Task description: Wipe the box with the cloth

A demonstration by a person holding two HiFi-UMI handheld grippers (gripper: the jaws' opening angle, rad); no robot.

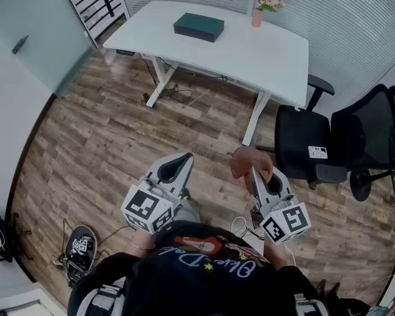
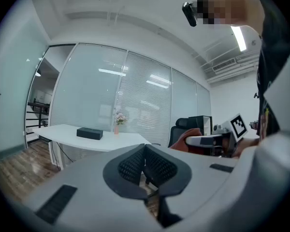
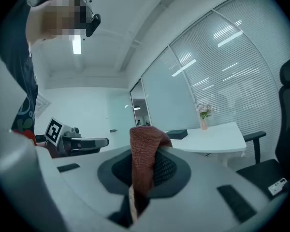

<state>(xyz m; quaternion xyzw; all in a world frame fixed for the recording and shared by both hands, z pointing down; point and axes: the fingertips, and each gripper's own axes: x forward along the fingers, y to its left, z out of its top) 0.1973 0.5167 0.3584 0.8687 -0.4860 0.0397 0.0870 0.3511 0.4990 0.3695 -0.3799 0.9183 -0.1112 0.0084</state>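
With my right claw (image 1: 257, 175) pinching the cloth (image 3: 144, 154) by one fold and my left claw (image 1: 184, 158) closed on nothing, the cloth could slip loose before I reach the distant box (image 1: 198, 26).

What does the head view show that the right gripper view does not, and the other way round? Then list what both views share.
Only the head view shows the cables under the table and the marker cube on the right gripper. Only the right gripper view shows the ceiling light and, close up, the right gripper's jaws shut on the cloth. Both show the white table, the dark box on it, the vase of flowers, the red-brown cloth and the left gripper.
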